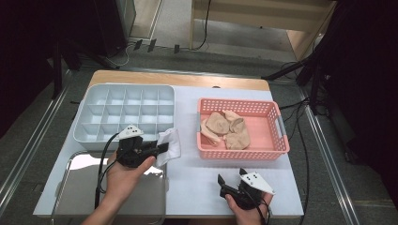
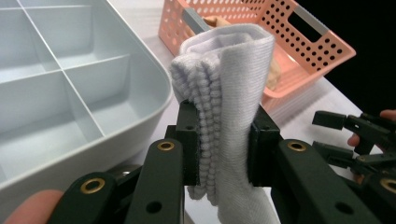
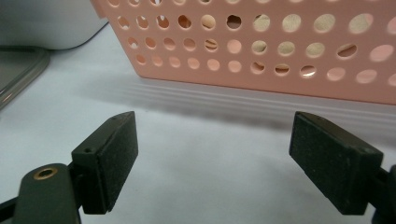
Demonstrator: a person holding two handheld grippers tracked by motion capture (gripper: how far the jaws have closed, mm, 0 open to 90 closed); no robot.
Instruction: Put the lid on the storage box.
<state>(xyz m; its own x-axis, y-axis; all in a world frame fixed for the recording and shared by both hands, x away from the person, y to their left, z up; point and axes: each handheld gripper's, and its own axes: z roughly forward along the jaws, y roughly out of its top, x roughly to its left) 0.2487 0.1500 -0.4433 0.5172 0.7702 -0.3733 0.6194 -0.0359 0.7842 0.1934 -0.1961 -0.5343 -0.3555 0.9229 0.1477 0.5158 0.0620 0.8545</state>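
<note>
both tools [image 1: 162,149] low, left on sock [image 2: 229,116]

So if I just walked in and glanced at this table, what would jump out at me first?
Probably the folded white sock pinched in the jaws of the left gripper, held just beside the pale grey divided tray at the table's left. Next, the pink perforated basket on the right, with beige socks heaped inside. The right gripper waits in front of the basket, jaws wide apart and holding nothing.
</note>
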